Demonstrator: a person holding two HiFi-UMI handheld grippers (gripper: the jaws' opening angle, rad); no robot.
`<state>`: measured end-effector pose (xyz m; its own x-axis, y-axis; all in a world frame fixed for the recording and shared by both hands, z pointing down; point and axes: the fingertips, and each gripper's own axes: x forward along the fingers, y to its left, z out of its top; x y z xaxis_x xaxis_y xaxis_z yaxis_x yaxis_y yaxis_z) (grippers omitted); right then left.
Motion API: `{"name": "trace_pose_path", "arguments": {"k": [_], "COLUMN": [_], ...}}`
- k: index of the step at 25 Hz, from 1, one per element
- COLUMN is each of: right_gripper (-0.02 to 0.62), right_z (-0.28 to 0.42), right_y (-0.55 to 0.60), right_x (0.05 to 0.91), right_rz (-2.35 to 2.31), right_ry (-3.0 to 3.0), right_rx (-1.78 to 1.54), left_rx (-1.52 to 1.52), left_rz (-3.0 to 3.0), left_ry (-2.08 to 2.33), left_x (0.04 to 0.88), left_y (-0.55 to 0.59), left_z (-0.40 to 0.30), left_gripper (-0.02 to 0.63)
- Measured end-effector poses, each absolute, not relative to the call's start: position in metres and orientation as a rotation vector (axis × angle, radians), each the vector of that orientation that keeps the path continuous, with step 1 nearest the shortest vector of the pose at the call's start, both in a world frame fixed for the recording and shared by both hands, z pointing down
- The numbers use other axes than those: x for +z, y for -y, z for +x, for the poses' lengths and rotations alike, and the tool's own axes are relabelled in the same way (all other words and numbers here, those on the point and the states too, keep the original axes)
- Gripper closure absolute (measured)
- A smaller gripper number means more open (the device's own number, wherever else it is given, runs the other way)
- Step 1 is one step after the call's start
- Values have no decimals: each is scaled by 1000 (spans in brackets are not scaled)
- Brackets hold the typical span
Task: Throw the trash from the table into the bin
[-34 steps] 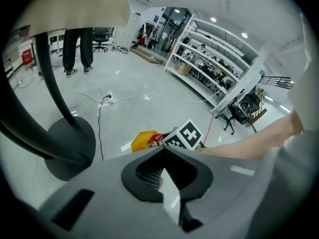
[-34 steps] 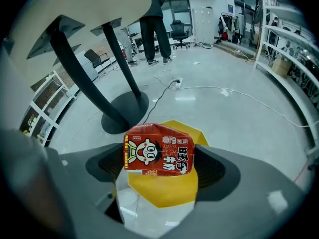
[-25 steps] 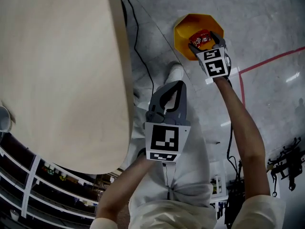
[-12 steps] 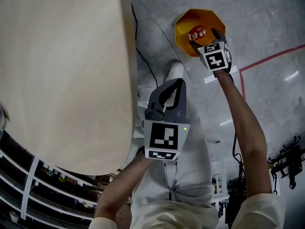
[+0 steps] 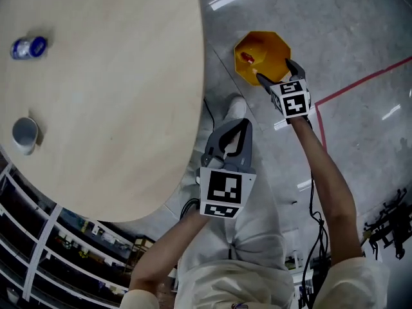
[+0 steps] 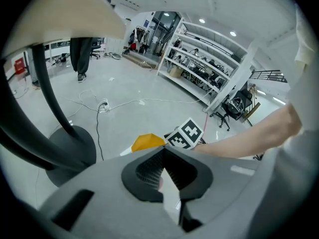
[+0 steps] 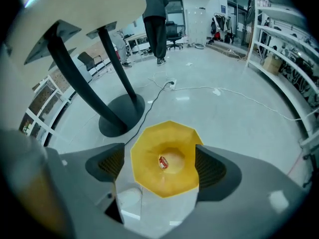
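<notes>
Right gripper is hovering empty, jaws spread, over the bin with a red wrapper inside, left gripper is staying out of it with jaws pinched together, and a cup and possibly a can are waiting on the table.

Head view: from the person's head, facing steeply down, high over the floor; it takes in the table top and the bin.
Left gripper view: low, under the table's rim, facing almost level across the floor toward the shelves.
Right gripper view: close above the bin, facing down into its mouth.
Shared: the bin shows in all three views; the table's base shows in both gripper views.
</notes>
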<state>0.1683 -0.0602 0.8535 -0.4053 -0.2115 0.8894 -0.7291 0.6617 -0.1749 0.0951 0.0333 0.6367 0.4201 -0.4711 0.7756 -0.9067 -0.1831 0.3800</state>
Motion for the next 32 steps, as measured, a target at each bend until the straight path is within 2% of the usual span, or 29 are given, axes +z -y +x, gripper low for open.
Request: {"name": "trace_pose_path", "arguments": {"k": [6,11,17,22,30,32], "right_gripper": [193,287,365,420,589,589], "right_z": [163,161,150,120,41,15], "right_y": [64,53,26,6,-32,-42], "right_x": [740,628,530,463,370,355], "right_rz": [807,864,872,849,851,807], "right_ry": [2056,2152,2225,2292,2402,2440], "right_rx": [667,651,598,546,508,484], "left_rx": [606,537,459,393,342,328], "left_rz": [1859,1875,1898,1885,1848,1829], "left_ry": [1210,1256,1343,1443,1568,1604], "left_x": [561,476,386,336,286,282], "left_y": [-42,-52,-72,-97,-162,-176], "left_z": [94,84,45,0,-74,-94], "left_gripper": [602,602,601,602,603,603]}}
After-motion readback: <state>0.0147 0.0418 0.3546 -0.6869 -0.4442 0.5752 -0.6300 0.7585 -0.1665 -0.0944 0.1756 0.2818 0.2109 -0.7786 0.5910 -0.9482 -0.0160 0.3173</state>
